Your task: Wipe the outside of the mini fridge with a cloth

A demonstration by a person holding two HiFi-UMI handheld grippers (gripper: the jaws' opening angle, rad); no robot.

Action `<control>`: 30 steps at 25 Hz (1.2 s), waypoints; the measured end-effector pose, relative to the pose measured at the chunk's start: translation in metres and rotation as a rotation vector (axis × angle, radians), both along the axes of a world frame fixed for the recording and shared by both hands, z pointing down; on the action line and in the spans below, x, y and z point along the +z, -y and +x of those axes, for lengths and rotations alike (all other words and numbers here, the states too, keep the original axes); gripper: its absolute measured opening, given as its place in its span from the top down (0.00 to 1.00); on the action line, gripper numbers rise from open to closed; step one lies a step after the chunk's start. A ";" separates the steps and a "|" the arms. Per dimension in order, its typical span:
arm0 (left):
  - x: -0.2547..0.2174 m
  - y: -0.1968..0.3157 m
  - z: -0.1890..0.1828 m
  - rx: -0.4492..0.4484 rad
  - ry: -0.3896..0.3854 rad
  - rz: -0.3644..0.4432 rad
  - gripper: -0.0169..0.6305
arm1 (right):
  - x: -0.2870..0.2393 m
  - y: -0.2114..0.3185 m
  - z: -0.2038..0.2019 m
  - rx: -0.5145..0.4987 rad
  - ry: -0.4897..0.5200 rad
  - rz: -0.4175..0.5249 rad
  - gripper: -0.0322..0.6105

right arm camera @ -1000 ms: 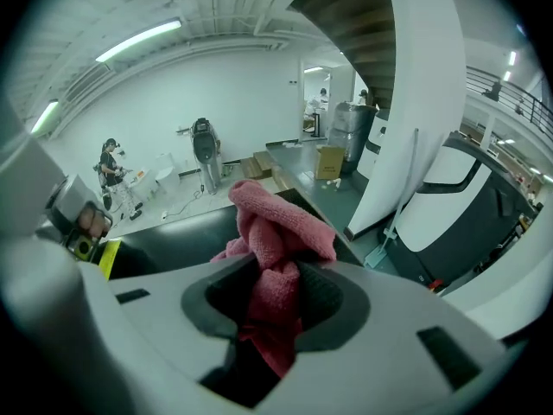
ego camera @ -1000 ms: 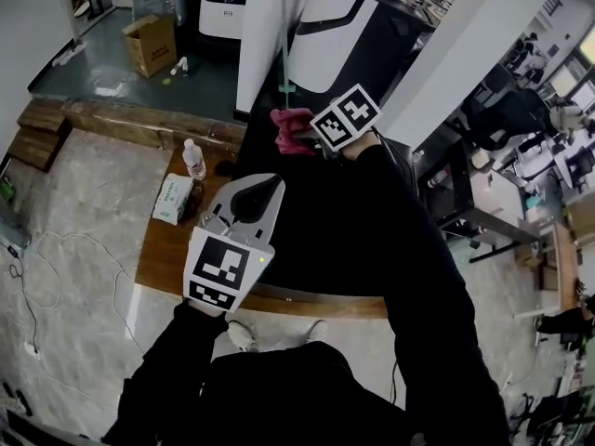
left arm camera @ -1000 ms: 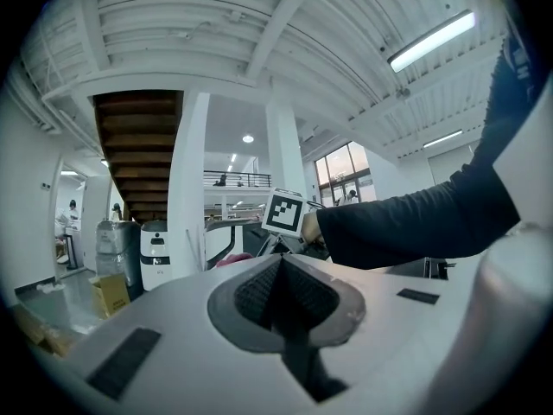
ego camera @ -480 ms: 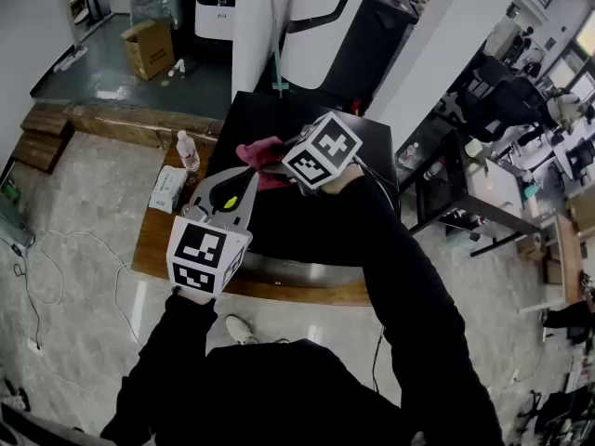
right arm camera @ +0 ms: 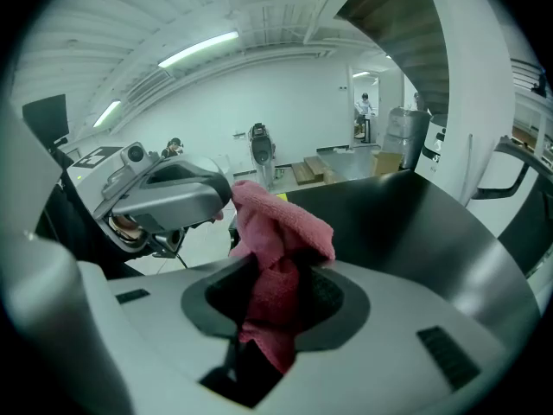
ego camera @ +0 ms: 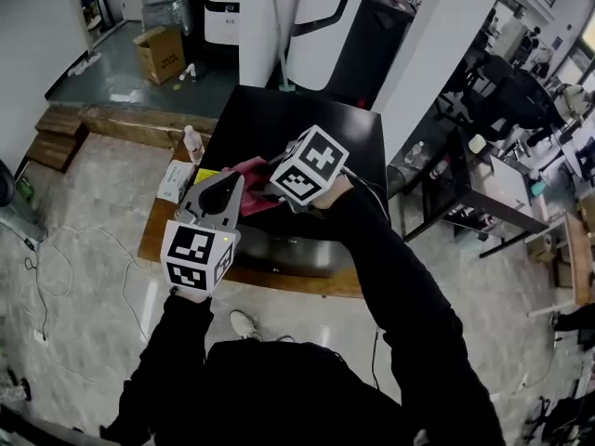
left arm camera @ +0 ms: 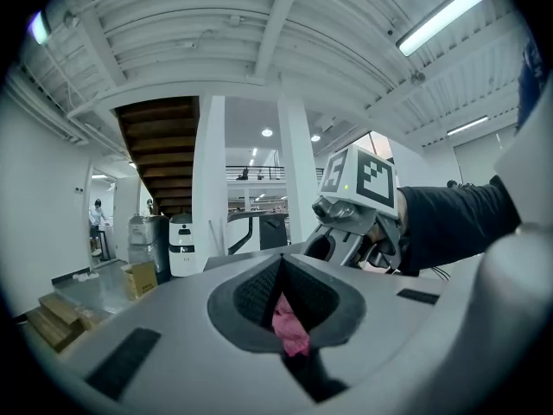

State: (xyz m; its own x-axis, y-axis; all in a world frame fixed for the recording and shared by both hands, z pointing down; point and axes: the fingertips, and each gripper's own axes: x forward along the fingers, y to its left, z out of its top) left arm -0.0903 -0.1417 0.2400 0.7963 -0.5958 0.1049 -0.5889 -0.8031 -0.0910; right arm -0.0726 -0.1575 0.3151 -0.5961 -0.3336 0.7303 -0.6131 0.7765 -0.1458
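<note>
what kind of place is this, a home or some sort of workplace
Likely a workplace, something like an open lab or workshop hall: desks and office chairs at the right, white floor-standing machines at the back, and a loose cardboard box.

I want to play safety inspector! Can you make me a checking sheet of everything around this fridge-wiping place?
Surface: black mini fridge stands on a wooden platform.
Job's things: pink cloth, bunched, held near the fridge's edge.
Clutter: water bottle and tissue pack on the platform.
Grippers: left gripper and right gripper both shut on the cloth.
Cables: white cable loose on the floor.
Surroundings: cardboard box on the floor behind.
</note>
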 end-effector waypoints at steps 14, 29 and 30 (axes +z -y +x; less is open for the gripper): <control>-0.059 -0.074 -0.056 -0.072 -0.109 0.116 0.96 | -0.120 -0.096 -0.011 0.143 0.289 0.513 0.74; -0.028 0.005 -0.194 0.007 -0.129 0.107 0.96 | -0.096 -0.050 -0.153 0.561 0.761 0.668 0.74; -0.028 0.018 -0.207 0.018 -0.131 0.105 0.96 | -0.094 -0.038 -0.164 0.600 0.786 0.678 0.74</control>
State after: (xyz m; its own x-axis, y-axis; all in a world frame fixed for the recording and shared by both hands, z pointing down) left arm -0.2974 -0.1593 0.2123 0.8095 -0.5837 -0.0628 -0.5871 -0.8035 -0.0985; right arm -0.2366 -0.1196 0.2209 -0.4180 -0.8872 -0.1954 -0.8302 0.4604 -0.3143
